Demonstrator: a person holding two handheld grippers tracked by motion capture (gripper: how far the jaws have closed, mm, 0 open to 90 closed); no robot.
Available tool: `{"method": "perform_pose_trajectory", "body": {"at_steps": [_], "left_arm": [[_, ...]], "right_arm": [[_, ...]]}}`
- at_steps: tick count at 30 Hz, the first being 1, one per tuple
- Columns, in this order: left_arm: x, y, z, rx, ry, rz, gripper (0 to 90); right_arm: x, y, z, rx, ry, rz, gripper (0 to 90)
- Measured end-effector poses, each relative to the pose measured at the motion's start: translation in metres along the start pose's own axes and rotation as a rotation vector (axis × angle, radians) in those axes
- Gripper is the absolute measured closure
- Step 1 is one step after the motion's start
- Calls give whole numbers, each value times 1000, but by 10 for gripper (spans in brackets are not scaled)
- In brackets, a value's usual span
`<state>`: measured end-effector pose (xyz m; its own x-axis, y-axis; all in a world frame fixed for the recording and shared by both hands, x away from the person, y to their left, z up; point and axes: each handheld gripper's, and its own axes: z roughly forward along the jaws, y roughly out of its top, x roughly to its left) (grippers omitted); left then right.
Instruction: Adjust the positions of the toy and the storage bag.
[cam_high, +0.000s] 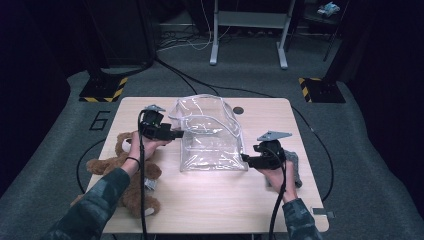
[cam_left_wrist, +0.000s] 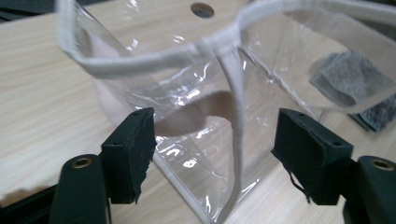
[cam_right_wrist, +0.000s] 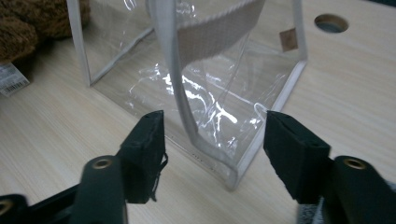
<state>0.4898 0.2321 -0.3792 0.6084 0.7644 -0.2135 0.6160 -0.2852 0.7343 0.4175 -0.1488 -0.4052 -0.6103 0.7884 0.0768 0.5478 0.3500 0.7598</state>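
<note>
A clear plastic bag (cam_high: 210, 135) with white trim stands open-topped on the middle of the wooden table (cam_high: 215, 205). My left gripper (cam_high: 180, 134) is at the bag's left side. In the left gripper view its jaws (cam_left_wrist: 215, 140) stand open, with a white seam of the bag (cam_left_wrist: 236, 116) between them, untouched by the pads. My right gripper (cam_high: 245, 158) is at the bag's near right corner. Its jaws (cam_right_wrist: 215, 140) are open too, with that corner of the bag (cam_right_wrist: 210, 84) between them and apart from both pads.
A brown teddy bear (cam_high: 125, 175) lies at the table's left front edge, its paper tag (cam_right_wrist: 11, 77) beside it. A grey felt cloth (cam_high: 294, 167) lies under my right hand. A round hole (cam_high: 238, 110) is in the tabletop behind the bag.
</note>
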Motion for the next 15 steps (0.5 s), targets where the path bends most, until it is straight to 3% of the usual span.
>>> {"method": "perform_pose_trajectory", "body": {"at_steps": [3,4,9,10,11,12,15], "left_arm": [[4,8,-12,-32,12,-20,263],[5,11,-15,-34,20,-20,239],[11,27,-21,-67,51,-58,171],[13,30,-21,-70,62,-51,165],[17,33,-20,-64,69,-47,158],[20,36,-18,-61,68,-68,152],[30,44,-8,-31,112,-85,153]], "right_arm": [[-1,9,-8,-12,-1,-8,277],[-3,20,-16,-22,0,-14,246],[-7,43,-23,-49,-1,-11,222],[-8,47,-24,-53,0,-7,221],[-9,52,-24,-59,2,-8,223],[-11,62,-23,-69,-2,-2,234],[-12,72,-19,-75,-24,-3,267]]}}
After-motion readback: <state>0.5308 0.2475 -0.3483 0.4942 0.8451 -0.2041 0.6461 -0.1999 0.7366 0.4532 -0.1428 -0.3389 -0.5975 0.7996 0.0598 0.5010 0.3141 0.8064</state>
